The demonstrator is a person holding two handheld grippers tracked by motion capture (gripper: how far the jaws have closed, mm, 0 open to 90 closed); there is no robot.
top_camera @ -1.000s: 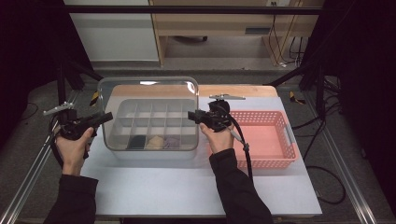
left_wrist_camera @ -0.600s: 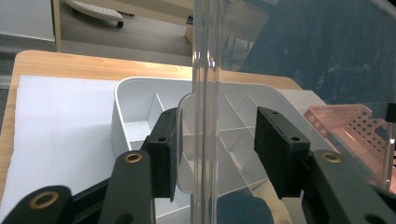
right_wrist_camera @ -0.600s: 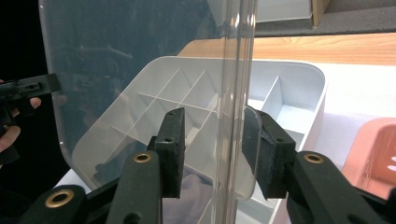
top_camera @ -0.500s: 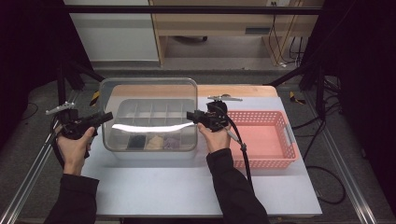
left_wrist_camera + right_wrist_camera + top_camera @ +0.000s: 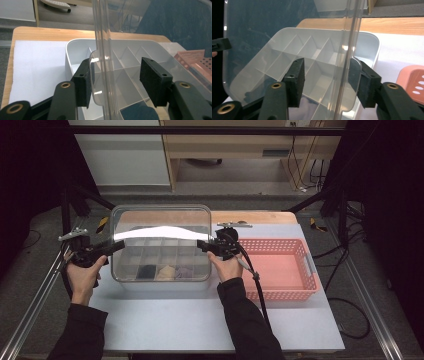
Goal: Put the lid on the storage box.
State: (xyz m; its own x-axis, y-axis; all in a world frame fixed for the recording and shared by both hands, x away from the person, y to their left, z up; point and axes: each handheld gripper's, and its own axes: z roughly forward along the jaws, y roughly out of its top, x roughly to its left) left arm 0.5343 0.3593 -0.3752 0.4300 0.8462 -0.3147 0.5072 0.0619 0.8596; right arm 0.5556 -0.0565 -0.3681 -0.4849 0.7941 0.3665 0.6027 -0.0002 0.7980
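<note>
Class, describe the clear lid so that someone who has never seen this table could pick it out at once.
Start at the white table and find the grey compartment box left of the pink basket. The clear lid stands over that box, its side edges between the open jaws of the left gripper and the right gripper. Unlike its neighbours, it is see-through, with a bright glare streak.

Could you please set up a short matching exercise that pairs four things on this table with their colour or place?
Things:
1. lid
2. divided box
3. basket
4. left gripper

Descriptions:
A. pink, to the right of the box
B. clear, tilted up over the box
C. pale grey, with small items in its near compartments
D. black jaws astride the lid's left edge

Pairs: 1-B, 2-C, 3-A, 4-D
</note>
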